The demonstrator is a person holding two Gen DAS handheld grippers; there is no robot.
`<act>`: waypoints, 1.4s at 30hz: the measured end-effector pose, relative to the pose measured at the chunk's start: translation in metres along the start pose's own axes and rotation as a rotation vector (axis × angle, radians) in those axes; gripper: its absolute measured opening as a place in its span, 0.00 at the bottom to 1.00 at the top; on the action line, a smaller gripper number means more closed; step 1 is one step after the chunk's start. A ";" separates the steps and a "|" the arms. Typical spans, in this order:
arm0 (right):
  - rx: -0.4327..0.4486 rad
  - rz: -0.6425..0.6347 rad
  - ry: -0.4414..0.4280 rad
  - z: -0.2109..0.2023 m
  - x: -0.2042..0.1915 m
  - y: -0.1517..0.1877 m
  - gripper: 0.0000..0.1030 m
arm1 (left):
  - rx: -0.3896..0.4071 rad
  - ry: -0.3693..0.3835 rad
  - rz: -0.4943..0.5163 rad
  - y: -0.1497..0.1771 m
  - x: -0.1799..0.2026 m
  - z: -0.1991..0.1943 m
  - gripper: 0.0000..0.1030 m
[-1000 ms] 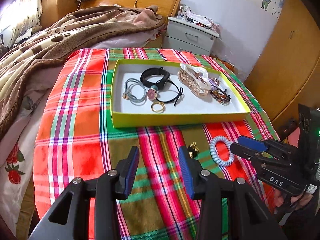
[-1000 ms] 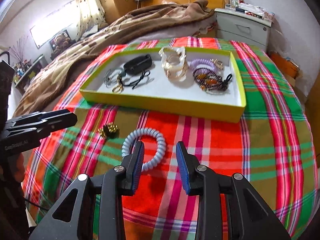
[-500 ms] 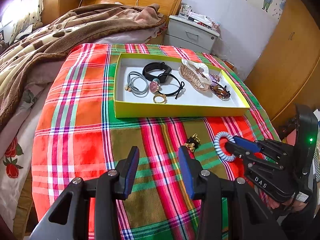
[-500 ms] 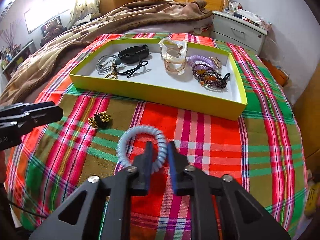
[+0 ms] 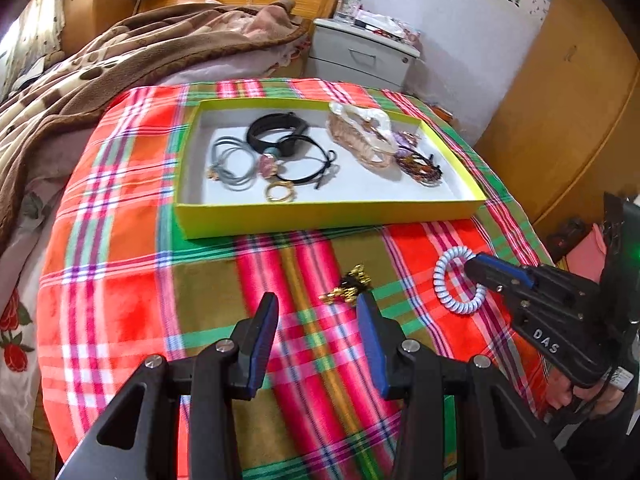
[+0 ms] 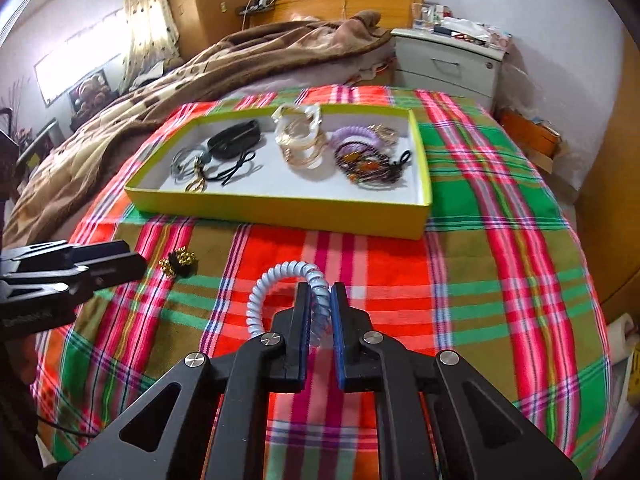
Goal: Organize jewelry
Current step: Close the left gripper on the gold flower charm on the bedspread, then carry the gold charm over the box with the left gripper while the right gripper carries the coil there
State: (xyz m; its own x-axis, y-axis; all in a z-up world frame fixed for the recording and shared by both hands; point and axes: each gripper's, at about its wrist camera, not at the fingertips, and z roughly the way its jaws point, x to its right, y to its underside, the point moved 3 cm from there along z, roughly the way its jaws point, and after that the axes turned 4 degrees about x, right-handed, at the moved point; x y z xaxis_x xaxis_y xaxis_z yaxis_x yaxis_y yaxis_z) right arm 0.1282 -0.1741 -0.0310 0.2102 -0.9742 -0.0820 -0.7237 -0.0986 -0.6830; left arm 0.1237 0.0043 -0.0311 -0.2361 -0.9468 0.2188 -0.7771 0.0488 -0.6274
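A yellow tray (image 5: pixel 320 216) (image 6: pixel 280 214) on the plaid cloth holds hair ties, bracelets, a ring and a hair claw. My right gripper (image 6: pixel 319 300) (image 5: pixel 480 270) is shut on a pale blue spiral hair tie (image 6: pixel 272 280) (image 5: pixel 444 280) in front of the tray. A small black and gold hair tie (image 5: pixel 350 286) (image 6: pixel 178 264) lies on the cloth just ahead of my left gripper (image 5: pixel 316 320), which is open and empty. The left gripper also shows at the left edge of the right wrist view (image 6: pixel 120 266).
The plaid cloth (image 5: pixel 120 280) covers a rounded surface that drops off at the sides. A brown blanket (image 5: pixel 120 60) lies behind on the bed. A white nightstand (image 5: pixel 360 56) and a wooden wardrobe (image 5: pixel 560 100) stand at the back right.
My right gripper has closed on the spiral hair tie and lifted it slightly. My left gripper has drawn nearer to the black and gold hair tie.
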 end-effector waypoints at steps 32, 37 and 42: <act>0.050 0.043 -0.002 -0.016 0.015 0.000 0.10 | -0.032 -0.070 0.103 -0.005 0.027 0.030 0.19; 0.053 0.044 -0.001 -0.017 0.016 -0.002 0.10 | -0.026 -0.064 0.089 -0.006 0.026 0.028 0.18; 0.061 0.043 0.000 -0.019 0.015 -0.005 0.10 | -0.008 -0.063 0.086 -0.009 0.025 0.022 0.18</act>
State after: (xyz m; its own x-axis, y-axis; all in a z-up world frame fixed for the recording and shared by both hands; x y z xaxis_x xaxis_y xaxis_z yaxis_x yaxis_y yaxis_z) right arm 0.1225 -0.1916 -0.0145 0.1803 -0.9772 -0.1123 -0.6906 -0.0445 -0.7219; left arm 0.1373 -0.0263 -0.0366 -0.2652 -0.9571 0.1165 -0.7603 0.1332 -0.6358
